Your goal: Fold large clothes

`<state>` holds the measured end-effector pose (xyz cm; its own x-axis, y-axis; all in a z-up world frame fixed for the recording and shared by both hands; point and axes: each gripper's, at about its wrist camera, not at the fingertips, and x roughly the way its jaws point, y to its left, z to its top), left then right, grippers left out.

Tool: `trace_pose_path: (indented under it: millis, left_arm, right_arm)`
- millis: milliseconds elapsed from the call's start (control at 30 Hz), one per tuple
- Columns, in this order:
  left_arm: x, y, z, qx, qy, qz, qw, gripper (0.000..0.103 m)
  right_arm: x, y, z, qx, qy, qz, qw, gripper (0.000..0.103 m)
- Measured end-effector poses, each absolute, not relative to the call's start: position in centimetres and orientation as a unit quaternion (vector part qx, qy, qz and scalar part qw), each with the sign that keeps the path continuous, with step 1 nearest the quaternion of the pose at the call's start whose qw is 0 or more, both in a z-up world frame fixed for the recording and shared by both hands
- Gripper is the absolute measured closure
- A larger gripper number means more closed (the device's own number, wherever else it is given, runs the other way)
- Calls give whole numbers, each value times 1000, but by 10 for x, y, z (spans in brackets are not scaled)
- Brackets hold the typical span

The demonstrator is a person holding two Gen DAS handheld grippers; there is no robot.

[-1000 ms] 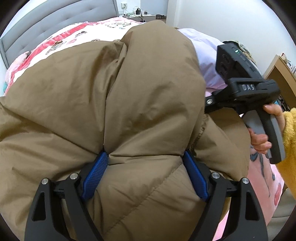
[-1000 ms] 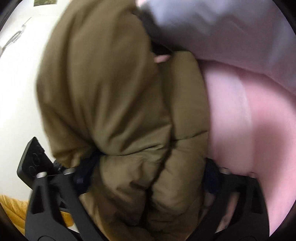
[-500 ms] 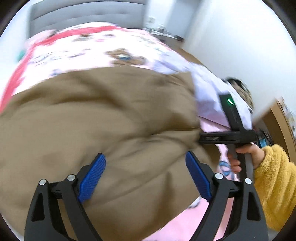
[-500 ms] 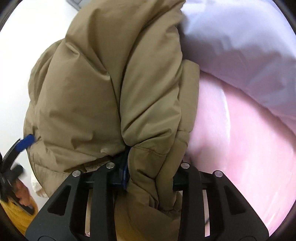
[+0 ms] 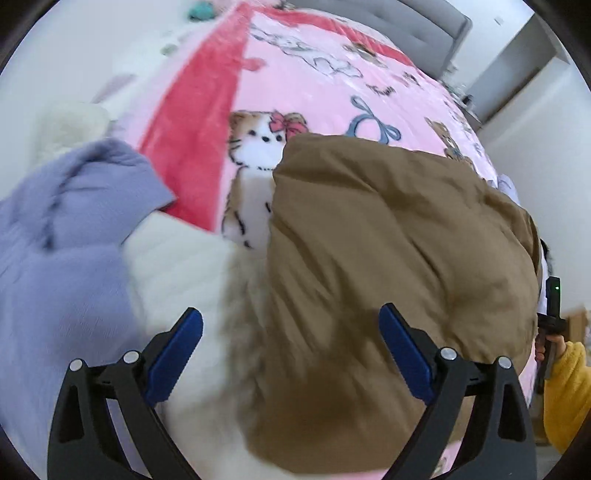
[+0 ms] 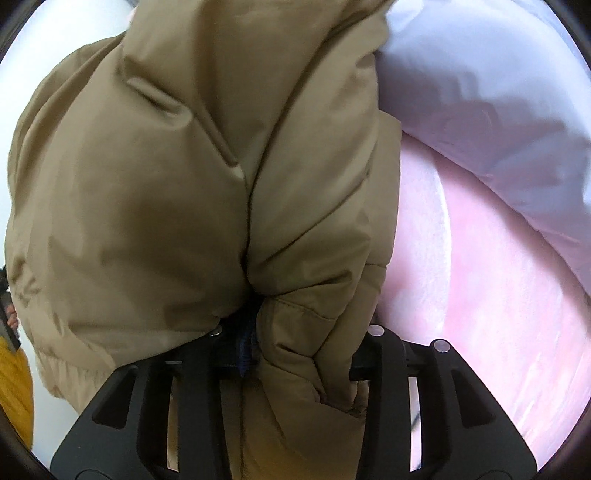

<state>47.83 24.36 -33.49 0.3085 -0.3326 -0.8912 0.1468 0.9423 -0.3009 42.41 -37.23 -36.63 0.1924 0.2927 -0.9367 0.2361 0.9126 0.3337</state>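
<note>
A brown puffer jacket (image 5: 388,251) lies bunched on the pink cartoon-print bed blanket (image 5: 306,85). My left gripper (image 5: 291,354) is open and empty, its blue pads apart just above the jacket's near left edge. In the right wrist view my right gripper (image 6: 295,336) is shut on a thick fold of the jacket (image 6: 184,184), which fills most of that view. The right gripper's handle (image 5: 550,325) and a hand in a yellow sleeve show at the right edge of the left wrist view.
A lilac fleece garment (image 5: 62,236) and a white fluffy garment (image 5: 177,258) lie left of the jacket. A pale lilac garment (image 6: 480,92) lies on the blanket beside the jacket. A grey headboard (image 5: 417,18) stands at the far end.
My left gripper let go of the jacket, opened and swung left, bringing the lilac and white garments into view. My right gripper closed tighter on the jacket fold.
</note>
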Motion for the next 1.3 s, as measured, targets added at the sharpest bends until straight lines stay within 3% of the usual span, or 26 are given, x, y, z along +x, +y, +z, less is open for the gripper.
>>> trace_pose_path:
  millis: [233, 433, 567, 633, 800, 1067, 1133, 1200, 1300]
  left_arm:
    - [560, 246, -393, -140, 589, -247, 757, 6]
    - [586, 213, -437, -137, 632, -312, 695, 4]
    - [580, 208, -437, -143, 633, -343, 679, 5]
    - [572, 202, -433, -157, 638, -382, 649, 11]
    - [569, 195, -437, -148, 654, -402, 623, 7]
    - [567, 167, -445, -129, 653, -360, 654, 5]
    - [557, 167, -440, -118, 644, -345, 672, 15]
    - [556, 167, -431, -116, 637, -325, 689, 42]
    - [547, 159, -412, -98, 626, -285, 719, 73]
  right_arm:
    - [427, -351, -378, 217, 630, -1, 746, 66]
    - [436, -330, -381, 211, 637, -10, 742, 64]
    - [440, -323, -381, 211, 638, -9, 740, 64]
    - [441, -320, -381, 212, 638, -9, 740, 64]
    - [441, -320, -379, 217, 634, -11, 743, 63]
    - [439, -323, -394, 200, 632, -30, 748, 49]
    - [439, -318, -393, 204, 628, -29, 750, 60]
    - [438, -308, -388, 194, 620, -28, 760, 66]
    - [437, -298, -380, 184, 612, -35, 768, 76]
